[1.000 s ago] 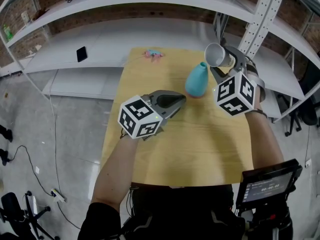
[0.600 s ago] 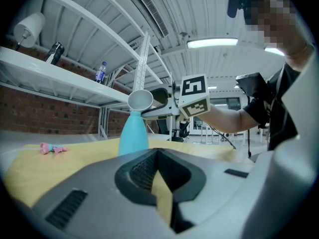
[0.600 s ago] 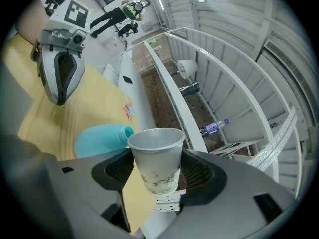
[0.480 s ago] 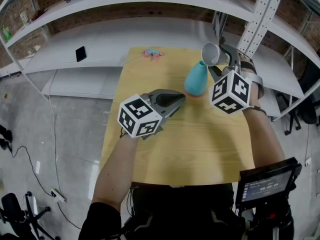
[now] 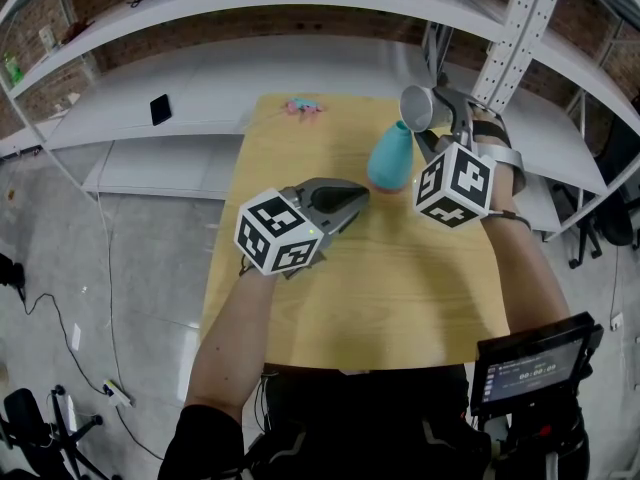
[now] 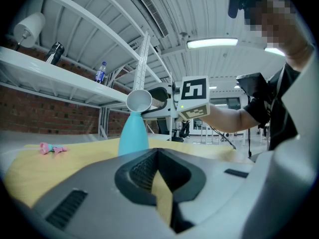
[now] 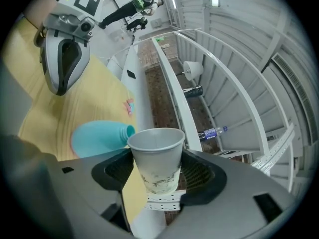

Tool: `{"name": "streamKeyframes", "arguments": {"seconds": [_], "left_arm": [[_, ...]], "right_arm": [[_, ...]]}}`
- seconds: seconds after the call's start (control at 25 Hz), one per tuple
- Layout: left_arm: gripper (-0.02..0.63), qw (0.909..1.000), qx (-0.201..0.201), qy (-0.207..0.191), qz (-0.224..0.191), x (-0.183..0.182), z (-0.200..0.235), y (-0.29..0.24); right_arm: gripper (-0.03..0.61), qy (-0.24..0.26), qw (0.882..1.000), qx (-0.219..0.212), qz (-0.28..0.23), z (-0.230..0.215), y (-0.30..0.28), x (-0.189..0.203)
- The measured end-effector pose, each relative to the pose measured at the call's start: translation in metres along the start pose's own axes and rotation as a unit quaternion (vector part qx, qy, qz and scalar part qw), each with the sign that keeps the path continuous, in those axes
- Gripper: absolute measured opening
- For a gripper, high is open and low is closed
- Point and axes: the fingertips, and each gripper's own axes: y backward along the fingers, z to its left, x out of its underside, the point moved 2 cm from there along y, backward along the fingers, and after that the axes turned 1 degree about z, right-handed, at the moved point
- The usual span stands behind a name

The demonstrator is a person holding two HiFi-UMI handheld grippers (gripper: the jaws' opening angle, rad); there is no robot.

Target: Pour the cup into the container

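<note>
Cup (image 5: 420, 106) is clamped in the right hand-held gripper (image 5: 442, 120), tipped on its side, mouth pointing left, just above the narrow neck of the teal container (image 5: 391, 160). The container stands upright, far right on the surface (image 5: 300, 298). So the cup's axis runs roughly level, the container's straight up. The left hand-held gripper (image 5: 352, 202) hangs nearer and left, closed on nothing.

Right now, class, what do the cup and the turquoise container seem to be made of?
The cup: likely paper; matte white, rolled rim, faint leaf print. The container: smooth matte turquoise, no seams visible; plastic or ceramic, can't tell which.
</note>
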Motion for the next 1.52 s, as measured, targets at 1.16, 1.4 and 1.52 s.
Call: {"name": "streamKeyframes", "arguments": {"seconds": [1.16, 1.4, 1.52], "left_arm": [[-0.008, 1.0000, 0.003, 0.000, 0.000, 0.0007, -0.0007, 0.0012], [-0.008, 1.0000, 0.003, 0.000, 0.000, 0.0007, -0.0007, 0.0000], [-0.009, 1.0000, 0.003, 0.000, 0.001, 0.0010, -0.0008, 0.0000]], "right_arm": [[0.304, 0.075, 0.996, 0.040, 0.015, -0.0026, -0.0020, -0.0033], [0.304, 0.093, 0.994, 0.052, 0.015, -0.0024, -0.0017, -0.0052], [0.304, 0.102, 0.993, 0.058, 0.018, -0.0024, -0.0018, -0.0048]]}}
